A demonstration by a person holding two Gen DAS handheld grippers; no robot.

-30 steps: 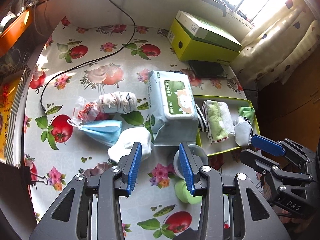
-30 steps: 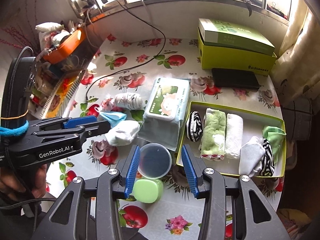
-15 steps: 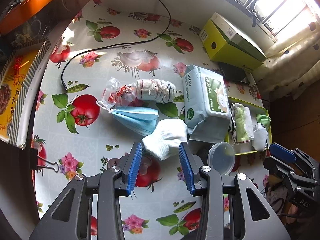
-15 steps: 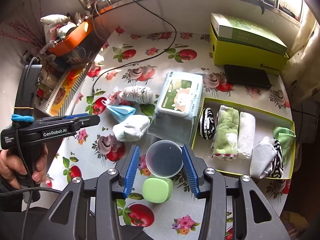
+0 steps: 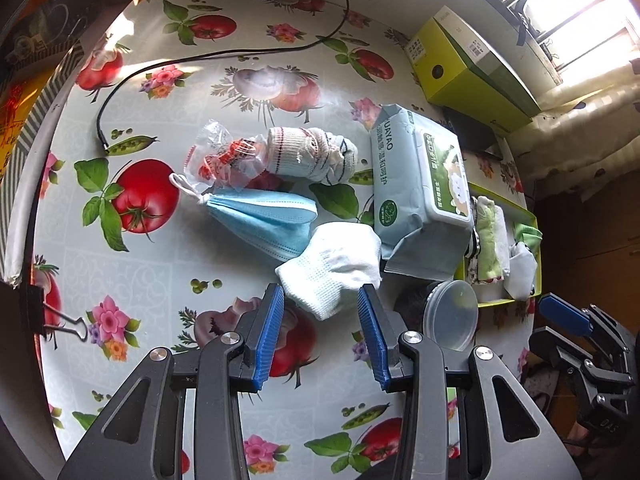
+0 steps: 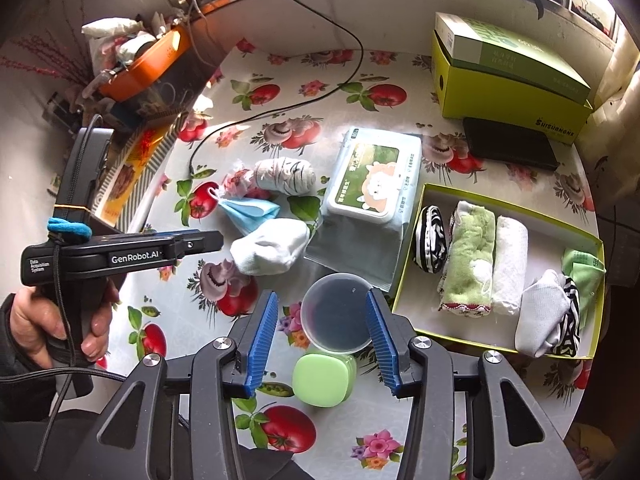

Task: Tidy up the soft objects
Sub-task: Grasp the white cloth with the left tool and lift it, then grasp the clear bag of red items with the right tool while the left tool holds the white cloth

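A rolled white sock (image 5: 334,266) (image 6: 271,245) lies on the fruit-print tablecloth, just ahead of my open, empty left gripper (image 5: 320,308). Behind it lie a blue face mask (image 5: 266,218) (image 6: 250,210), a striped sock roll (image 5: 312,154) (image 6: 286,176) and a crinkled plastic packet (image 5: 218,156). The green tray (image 6: 512,200) at the right holds several rolled towels and socks. My right gripper (image 6: 322,320) is open and empty above a clear round lid (image 6: 338,312).
A wet-wipes pack (image 6: 372,184) (image 5: 420,184) sits between the loose items and the tray. A green case (image 6: 324,378) lies near the front edge. A green box (image 6: 508,72), a black wallet (image 6: 510,144) and a black cable (image 6: 280,114) are at the back.
My left gripper has swung left from the clear lid and now has the white sock just ahead of its fingers. My right gripper has pulled back slightly and stays open.
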